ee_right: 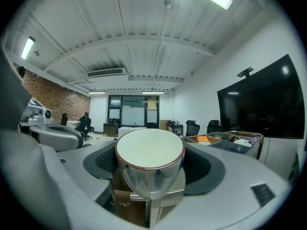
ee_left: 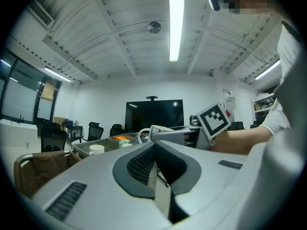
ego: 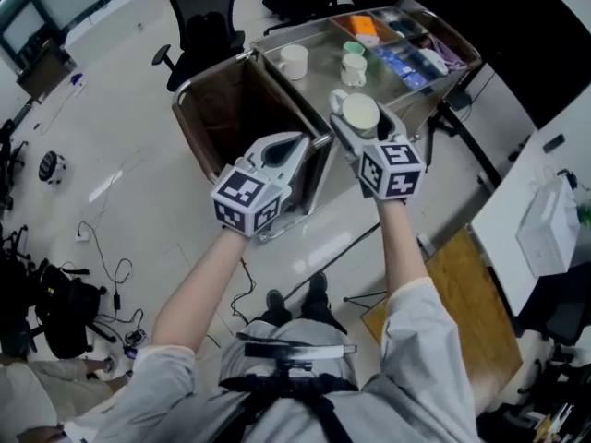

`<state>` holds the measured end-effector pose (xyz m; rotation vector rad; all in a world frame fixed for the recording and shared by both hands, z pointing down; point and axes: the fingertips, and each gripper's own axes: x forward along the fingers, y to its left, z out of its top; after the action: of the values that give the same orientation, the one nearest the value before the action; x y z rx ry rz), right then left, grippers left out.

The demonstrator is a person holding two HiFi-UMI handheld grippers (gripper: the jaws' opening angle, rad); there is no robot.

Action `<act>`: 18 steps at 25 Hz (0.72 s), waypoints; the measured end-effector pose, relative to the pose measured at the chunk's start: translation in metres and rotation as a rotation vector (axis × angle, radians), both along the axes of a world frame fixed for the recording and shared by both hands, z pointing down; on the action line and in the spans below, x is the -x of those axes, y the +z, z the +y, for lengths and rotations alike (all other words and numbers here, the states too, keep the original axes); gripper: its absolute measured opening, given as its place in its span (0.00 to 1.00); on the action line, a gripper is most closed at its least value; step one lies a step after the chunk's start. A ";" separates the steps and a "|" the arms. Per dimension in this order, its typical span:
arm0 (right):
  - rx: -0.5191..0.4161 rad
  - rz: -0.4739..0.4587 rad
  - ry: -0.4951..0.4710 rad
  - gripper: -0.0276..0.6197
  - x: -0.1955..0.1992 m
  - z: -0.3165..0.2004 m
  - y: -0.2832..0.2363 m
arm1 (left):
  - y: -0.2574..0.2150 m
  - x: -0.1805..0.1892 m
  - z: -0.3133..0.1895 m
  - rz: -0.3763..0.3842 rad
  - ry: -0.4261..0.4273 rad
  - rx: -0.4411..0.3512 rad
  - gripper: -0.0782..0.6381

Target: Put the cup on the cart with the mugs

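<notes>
A white cup (ego: 360,112) with a dark rim is held in my right gripper (ego: 361,125), whose jaws are shut on its sides, just in front of the cart. In the right gripper view the cup (ee_right: 150,158) fills the space between the pads, mouth toward the camera, inside the gripper (ee_right: 149,178). The metal cart tray (ego: 321,83) holds a white mug (ego: 294,61), another white mug (ego: 354,68) and a green cup (ego: 354,49). My left gripper (ego: 297,144) hangs beside the right one, shut and empty; in its own view the gripper (ee_left: 155,170) has nothing between its jaws.
A brown bin (ego: 231,109) hangs on the cart's left end. Compartments with an orange item (ego: 365,26) and blue packets (ego: 397,63) fill the tray's far right. Office chairs (ego: 205,21) stand behind. A white counter (ego: 545,201) is at the right, and cables lie on the floor (ego: 111,266).
</notes>
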<state>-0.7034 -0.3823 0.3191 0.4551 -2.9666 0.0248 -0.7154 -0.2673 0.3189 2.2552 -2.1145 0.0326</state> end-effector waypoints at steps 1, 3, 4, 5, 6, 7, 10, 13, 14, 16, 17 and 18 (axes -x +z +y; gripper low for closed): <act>-0.002 0.003 0.002 0.66 0.009 -0.010 0.000 | 0.000 0.004 -0.007 0.006 -0.005 0.001 0.10; -0.009 0.012 0.000 0.66 0.028 -0.027 0.000 | 0.000 0.014 -0.022 0.012 -0.019 0.004 0.10; -0.013 0.017 -0.003 0.66 0.037 -0.036 0.001 | 0.000 0.018 -0.031 0.016 -0.025 0.007 0.10; -0.015 0.024 -0.007 0.66 0.046 -0.044 0.002 | 0.001 0.022 -0.040 0.019 -0.030 0.010 0.10; -0.013 0.033 -0.012 0.66 0.054 -0.052 0.005 | 0.002 0.025 -0.049 0.018 -0.034 0.015 0.10; -0.007 0.043 -0.017 0.66 0.063 -0.058 0.009 | 0.003 0.029 -0.057 0.015 -0.039 0.020 0.10; 0.026 0.074 -0.033 0.66 0.089 -0.078 0.022 | 0.005 0.040 -0.078 0.006 -0.052 0.028 0.10; 0.066 0.098 -0.043 0.66 0.112 -0.097 0.037 | 0.009 0.050 -0.092 0.005 -0.066 0.035 0.10; 0.075 0.109 -0.046 0.66 0.119 -0.102 0.042 | 0.010 0.054 -0.096 0.006 -0.072 0.038 0.10; 0.082 0.134 -0.053 0.66 0.131 -0.111 0.051 | 0.013 0.062 -0.100 0.010 -0.087 0.043 0.10; 0.084 0.144 -0.057 0.66 0.136 -0.114 0.055 | 0.015 0.066 -0.102 0.012 -0.094 0.045 0.10; 0.085 0.152 -0.062 0.66 0.141 -0.117 0.058 | 0.017 0.069 -0.103 0.014 -0.100 0.047 0.10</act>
<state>-0.8444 -0.4990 0.3766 0.3387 -2.8161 0.1045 -0.7844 -0.3705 0.3358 2.1155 -2.1925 0.0619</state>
